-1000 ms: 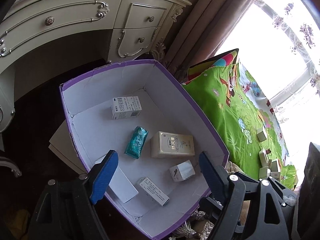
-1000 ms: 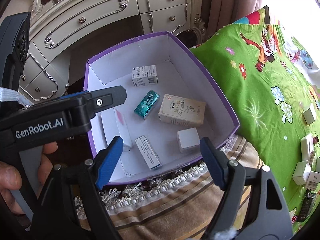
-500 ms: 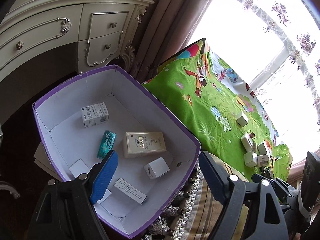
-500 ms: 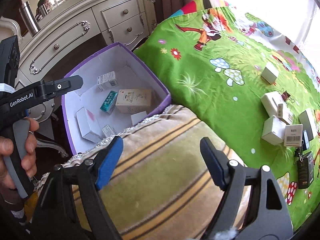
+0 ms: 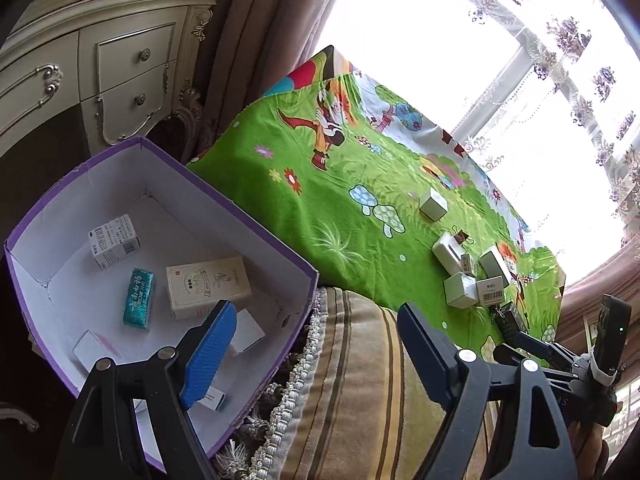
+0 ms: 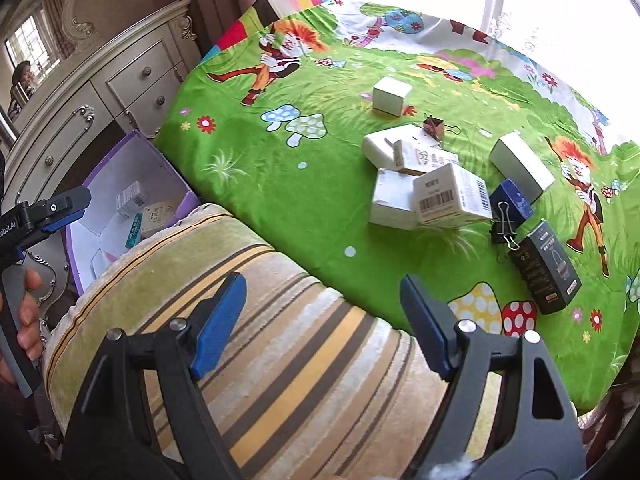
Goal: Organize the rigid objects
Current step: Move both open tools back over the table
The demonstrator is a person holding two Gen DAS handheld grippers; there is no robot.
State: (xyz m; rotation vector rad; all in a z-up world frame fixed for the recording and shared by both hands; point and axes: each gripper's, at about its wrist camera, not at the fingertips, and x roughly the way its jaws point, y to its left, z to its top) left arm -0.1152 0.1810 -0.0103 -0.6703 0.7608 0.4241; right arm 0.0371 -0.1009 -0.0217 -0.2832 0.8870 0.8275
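A purple-edged cardboard box (image 5: 240,208) (image 6: 120,160) beside the table holds several small cartons, among them a teal pack (image 5: 139,298) and a beige carton (image 5: 208,286). On the green cartoon cloth (image 6: 280,184) lie several white boxes (image 6: 452,196), a black box (image 6: 546,266), a dark blue box (image 6: 516,200) and binder clips (image 6: 504,226). My left gripper (image 5: 316,344) is open and empty over the box's near corner and a striped cushion. My right gripper (image 6: 324,320) is open and empty above the cushion, short of the boxes.
A striped cushion (image 6: 260,320) lies between the box and the cloth. A cream dresser (image 5: 100,76) stands behind the box, with curtains and a bright window (image 5: 460,40) at the back. A hand (image 6: 28,312) holds the left gripper's handle at the left edge of the right wrist view.
Both grippers swung right, away from the purple box toward the green cloth. The right wrist view went from looking into the box to the items on the cloth. Jaws stayed open.
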